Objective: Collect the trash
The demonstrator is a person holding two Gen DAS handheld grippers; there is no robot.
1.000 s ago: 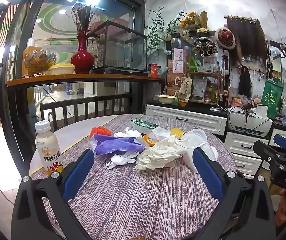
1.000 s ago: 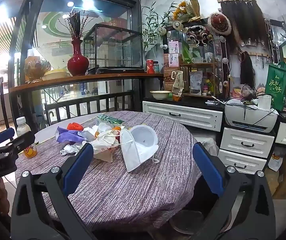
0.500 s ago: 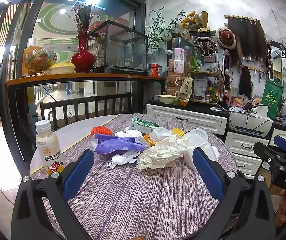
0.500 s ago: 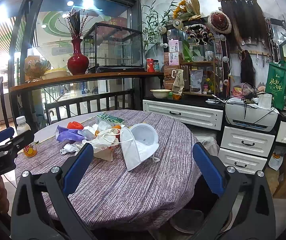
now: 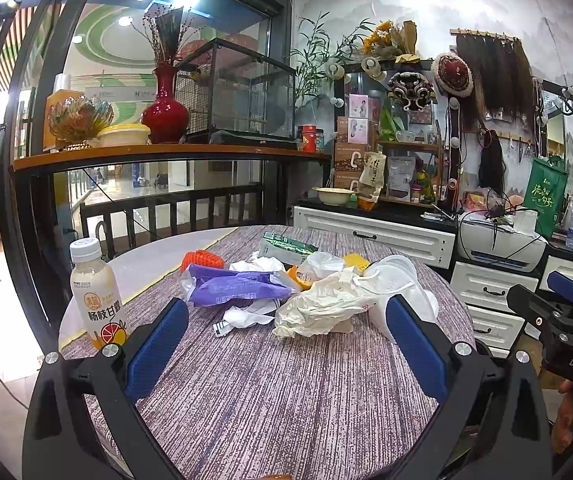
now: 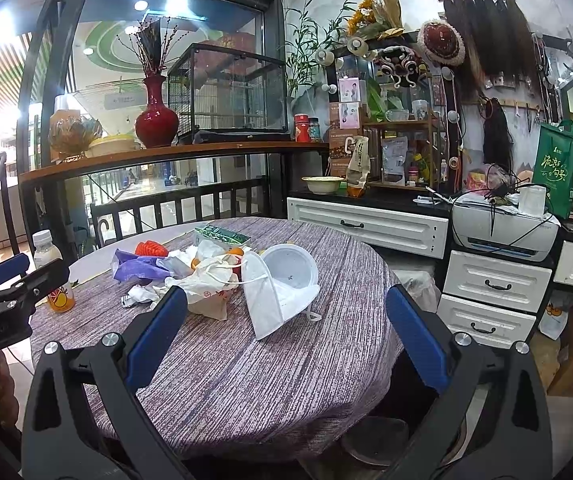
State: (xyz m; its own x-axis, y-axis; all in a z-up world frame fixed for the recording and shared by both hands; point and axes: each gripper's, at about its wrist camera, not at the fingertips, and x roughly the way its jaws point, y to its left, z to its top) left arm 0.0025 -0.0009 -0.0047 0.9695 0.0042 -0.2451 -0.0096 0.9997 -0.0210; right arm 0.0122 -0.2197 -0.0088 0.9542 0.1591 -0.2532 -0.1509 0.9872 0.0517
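So both my grippers are wide open with nothing in them. The left gripper [image 5: 286, 316] hangs over the near side of the round table [image 5: 286, 400], pointed at the trash pile [image 5: 286, 288]; the right gripper [image 6: 286, 312] looks at it from the table's other side. The pile sits mid-table. I count one purple wrapper [image 5: 238, 286], one crumpled white bag [image 5: 322, 304], one white mask [image 6: 274, 304], one green carton [image 5: 286, 246], one orange-red bit [image 5: 200, 259], plus some tissue I can't count. One drink bottle [image 5: 96, 292] stands apart at the left edge.
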